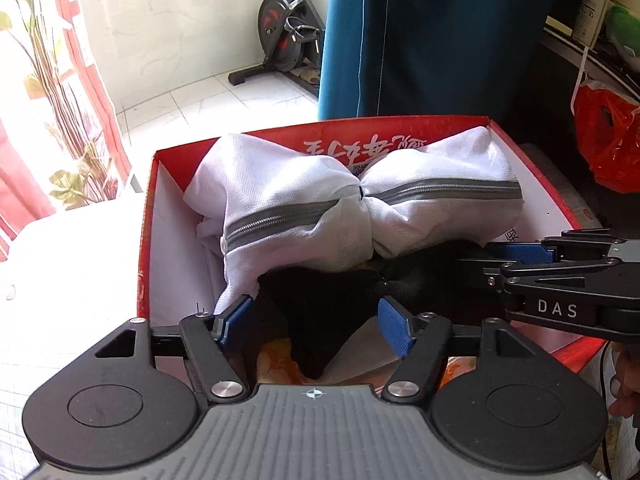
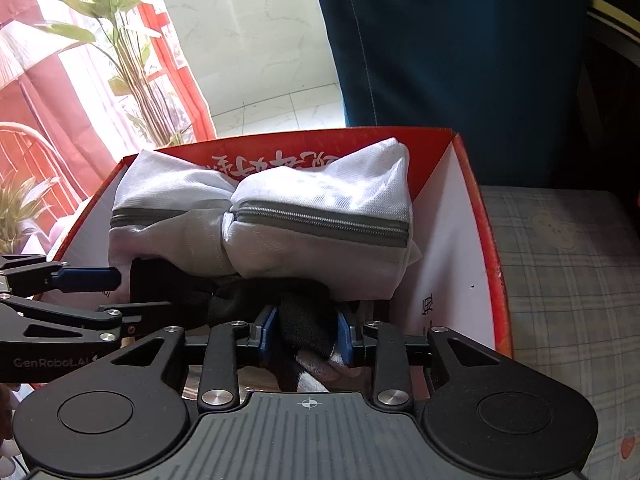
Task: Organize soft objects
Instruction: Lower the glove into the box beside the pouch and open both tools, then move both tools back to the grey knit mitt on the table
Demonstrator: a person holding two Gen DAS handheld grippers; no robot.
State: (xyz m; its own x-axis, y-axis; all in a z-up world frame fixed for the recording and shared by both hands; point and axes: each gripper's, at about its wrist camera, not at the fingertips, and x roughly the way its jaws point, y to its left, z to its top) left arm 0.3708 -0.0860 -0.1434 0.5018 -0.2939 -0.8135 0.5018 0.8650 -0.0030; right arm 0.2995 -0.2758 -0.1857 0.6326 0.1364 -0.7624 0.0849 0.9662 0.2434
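The left gripper (image 1: 316, 322) stands wide apart, its blue pads not pressing the black cloth (image 1: 320, 300) between them. The right gripper (image 2: 306, 334) is narrower, with the black cloth between its pads; whether they pinch it I cannot tell. Both are at the near end of the red box (image 2: 494, 264). A white zippered mesh bag (image 1: 320, 200) lies across the far part.

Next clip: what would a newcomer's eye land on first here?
A white mesh bag with a grey zipper fills the back of the red cardboard box. In front of it lies a black garment; the left gripper stands open over it, with the right gripper around its other end.
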